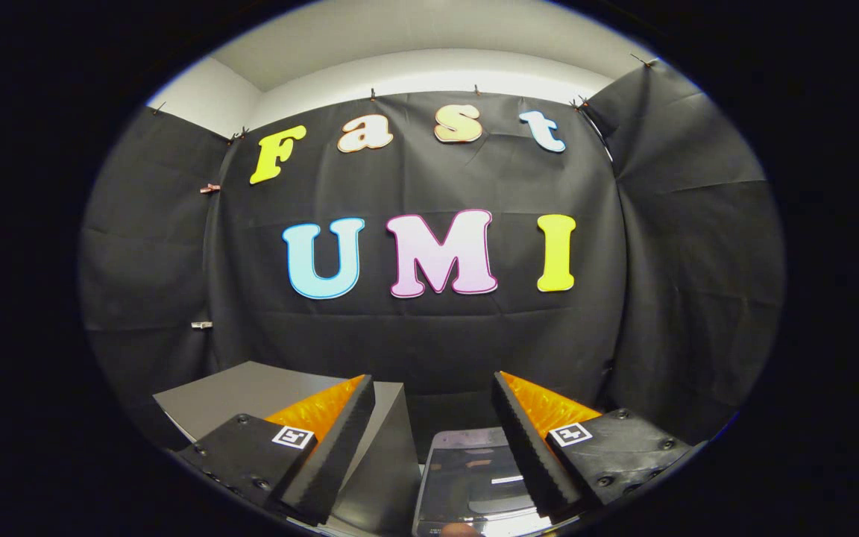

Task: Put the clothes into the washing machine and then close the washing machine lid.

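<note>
Tongs (433, 440) gape wide, gripping nothing, raised toward the booth wall. Between and below the fingers lies the washer's glossy lid (467, 477), seemingly down. Clothes aren't visible, so loaded-and-closed or awaiting loading both fit.

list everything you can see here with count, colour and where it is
table top: one, grey, low beyond the left finger, in front of the booth wall
clear lid: one, see-through and glossy with dark reflections, low between the fingers, close to the right one; whether it is raised or down cannot be told
booth wall: black cloth, hung behind and to both sides
clips: several small ones, on the cloth's seams and top edge
room wall: white, above the cloth
gripper: one, fingers spread wide apart, nothing between them
</note>
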A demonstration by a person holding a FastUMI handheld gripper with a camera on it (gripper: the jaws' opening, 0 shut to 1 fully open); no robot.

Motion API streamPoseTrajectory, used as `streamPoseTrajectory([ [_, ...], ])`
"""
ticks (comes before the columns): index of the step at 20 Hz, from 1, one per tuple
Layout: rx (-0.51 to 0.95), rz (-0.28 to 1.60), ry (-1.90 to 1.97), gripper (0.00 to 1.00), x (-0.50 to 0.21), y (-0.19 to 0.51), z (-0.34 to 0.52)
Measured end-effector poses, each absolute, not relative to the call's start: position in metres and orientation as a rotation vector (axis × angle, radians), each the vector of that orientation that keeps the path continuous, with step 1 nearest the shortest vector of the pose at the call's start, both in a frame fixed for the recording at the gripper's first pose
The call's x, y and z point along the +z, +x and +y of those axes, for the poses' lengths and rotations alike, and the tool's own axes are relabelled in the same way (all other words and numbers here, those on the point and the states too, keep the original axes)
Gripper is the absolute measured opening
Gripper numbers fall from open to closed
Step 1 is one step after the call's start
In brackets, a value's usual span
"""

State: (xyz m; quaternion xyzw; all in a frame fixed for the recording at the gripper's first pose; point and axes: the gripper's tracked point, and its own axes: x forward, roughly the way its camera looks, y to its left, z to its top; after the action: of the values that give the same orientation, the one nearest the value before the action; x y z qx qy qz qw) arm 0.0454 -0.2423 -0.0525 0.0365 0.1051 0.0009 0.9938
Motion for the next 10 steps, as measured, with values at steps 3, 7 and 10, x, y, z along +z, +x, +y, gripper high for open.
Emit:
streamPoseTrajectory([
  [3, 0.000, 0.209, 0.052, 0.98, -0.053, 0.041, -0.235],
  [7, 0.009, 0.206, 0.040, 0.98, -0.054, 0.037, -0.222],
  [10, 0.015, 0.222, 0.038, 0.98, -0.060, 0.040, -0.213],
])
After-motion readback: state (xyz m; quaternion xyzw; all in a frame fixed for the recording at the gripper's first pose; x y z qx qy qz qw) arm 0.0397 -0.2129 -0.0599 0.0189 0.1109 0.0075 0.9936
